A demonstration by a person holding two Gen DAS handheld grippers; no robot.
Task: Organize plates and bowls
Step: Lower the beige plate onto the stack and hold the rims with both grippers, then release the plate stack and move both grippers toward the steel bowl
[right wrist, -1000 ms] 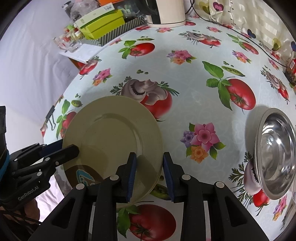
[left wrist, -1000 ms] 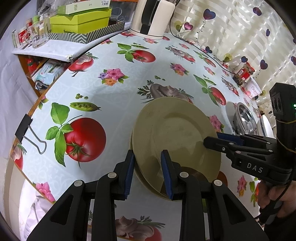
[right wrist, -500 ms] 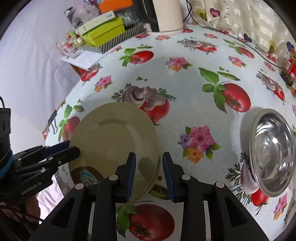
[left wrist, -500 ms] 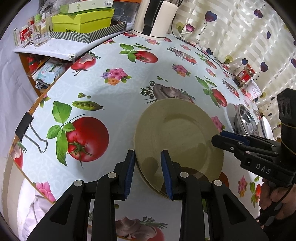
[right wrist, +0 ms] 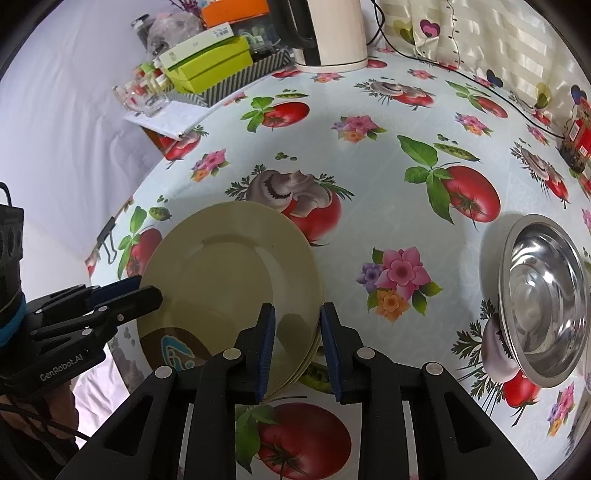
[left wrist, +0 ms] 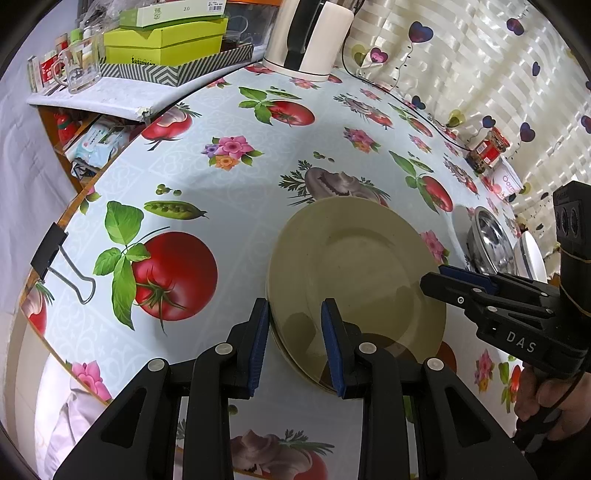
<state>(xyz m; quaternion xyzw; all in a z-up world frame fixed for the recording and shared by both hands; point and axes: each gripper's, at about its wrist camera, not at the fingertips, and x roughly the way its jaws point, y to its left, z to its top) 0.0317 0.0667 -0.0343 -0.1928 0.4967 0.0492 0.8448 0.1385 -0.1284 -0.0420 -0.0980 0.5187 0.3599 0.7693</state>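
Observation:
A stack of beige plates [left wrist: 354,273] lies on the patterned tablecloth; it also shows in the right wrist view [right wrist: 229,284]. My left gripper [left wrist: 295,339] is open, its jaws astride the stack's near-left rim. My right gripper [right wrist: 297,343] is open, its jaws astride the stack's right rim; in the left wrist view it [left wrist: 436,277] reaches over the stack from the right. A steel bowl [right wrist: 543,299] sits on the table to the right; it also shows in the left wrist view [left wrist: 487,240], with a white dish [left wrist: 532,254] beside it.
A white kettle [right wrist: 328,33] and a box of green packages [right wrist: 218,62] stand at the back. A glass mug [left wrist: 77,66] sits on a side shelf. A binder clip [left wrist: 55,254] grips the table's left edge. Jars [left wrist: 487,151] stand by the curtain.
Both grippers have drawn back and up a little from the stack. The top plate has settled flat onto the stack.

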